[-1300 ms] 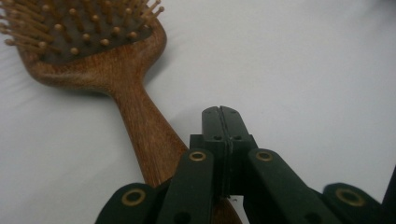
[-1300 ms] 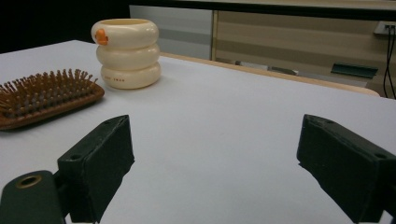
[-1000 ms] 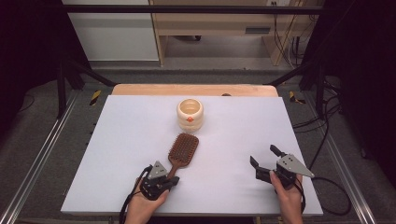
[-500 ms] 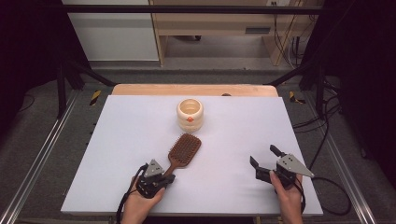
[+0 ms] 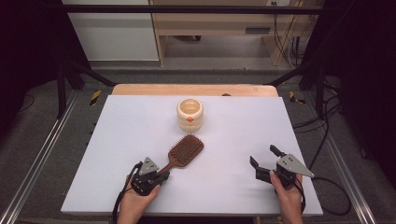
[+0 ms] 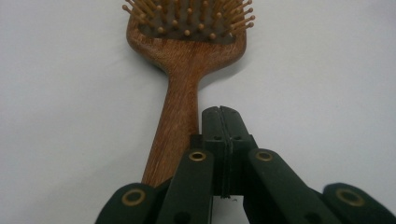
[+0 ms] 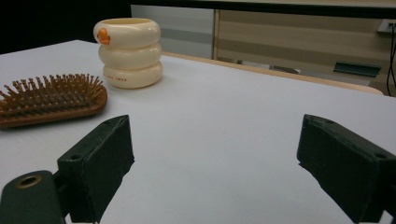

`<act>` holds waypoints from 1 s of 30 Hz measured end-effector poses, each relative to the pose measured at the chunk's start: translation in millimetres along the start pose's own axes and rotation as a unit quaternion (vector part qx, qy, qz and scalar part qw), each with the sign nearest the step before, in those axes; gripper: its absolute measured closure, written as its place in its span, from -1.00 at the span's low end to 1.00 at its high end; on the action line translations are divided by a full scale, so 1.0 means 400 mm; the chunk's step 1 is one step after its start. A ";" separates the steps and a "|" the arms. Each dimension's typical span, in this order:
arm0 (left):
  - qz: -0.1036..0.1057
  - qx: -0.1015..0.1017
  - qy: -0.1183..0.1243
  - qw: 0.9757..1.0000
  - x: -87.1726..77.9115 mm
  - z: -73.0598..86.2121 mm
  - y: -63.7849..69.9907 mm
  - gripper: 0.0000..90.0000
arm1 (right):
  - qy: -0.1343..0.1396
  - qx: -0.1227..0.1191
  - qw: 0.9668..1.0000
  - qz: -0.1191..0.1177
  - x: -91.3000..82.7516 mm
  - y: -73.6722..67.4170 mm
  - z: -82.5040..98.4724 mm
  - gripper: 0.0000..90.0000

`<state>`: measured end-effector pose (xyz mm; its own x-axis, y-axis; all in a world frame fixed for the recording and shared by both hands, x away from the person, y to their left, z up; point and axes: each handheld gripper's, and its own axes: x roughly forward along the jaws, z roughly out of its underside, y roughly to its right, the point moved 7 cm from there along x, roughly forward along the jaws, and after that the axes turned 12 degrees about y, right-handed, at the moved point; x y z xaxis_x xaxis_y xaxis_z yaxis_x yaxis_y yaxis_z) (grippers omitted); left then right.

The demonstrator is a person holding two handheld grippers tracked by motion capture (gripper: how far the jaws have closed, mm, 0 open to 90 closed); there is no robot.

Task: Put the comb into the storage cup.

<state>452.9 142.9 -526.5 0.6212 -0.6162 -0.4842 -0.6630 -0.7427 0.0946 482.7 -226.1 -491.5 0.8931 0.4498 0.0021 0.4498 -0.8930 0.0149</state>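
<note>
Hands come in from the near edge of the white table (image 5: 116, 140), one gripper in each. The left gripper (image 6: 220, 112) has its jaws pressed flat together with nothing between them; they lie just beside the wooden handle of the hairbrush (image 6: 180, 107), on its right in the left gripper view, and whether they touch it I cannot tell. In the high view that gripper (image 5: 164, 175) sits at the handle's end, pointing up and right along the brush (image 5: 186, 150), the left hand (image 5: 136, 205) wrapped round its body. The right gripper (image 5: 264, 157) stands well apart to the right, jaws spread wide and empty, low over the bare table, held by the right hand (image 5: 287, 198). The brush lies bristles up, slanting toward a cream ringed cup (image 5: 190, 115) with an orange mark; small red writing low on the cup (image 7: 128, 51) is too small to read.
</note>
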 end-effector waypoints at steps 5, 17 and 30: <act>-0.008 0.001 0.002 1.000 -0.004 0.000 -0.011 1.00 | 0.000 0.000 1.000 0.000 0.000 0.000 0.001 -0.76; -0.019 -0.001 0.007 1.000 -0.011 0.000 -0.033 1.00 | -0.002 0.002 1.000 0.001 0.001 0.001 0.003 -0.76; -0.026 0.000 0.010 1.000 -0.015 0.000 -0.046 1.00 | -0.002 0.002 1.000 0.001 0.000 0.001 0.003 -0.77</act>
<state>461.5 160.3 -525.5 0.6624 -0.5821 -0.4716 -0.6300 -0.7735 0.0697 483.0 -226.3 -492.5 0.8937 0.4487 -0.0023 0.4487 -0.8936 0.0104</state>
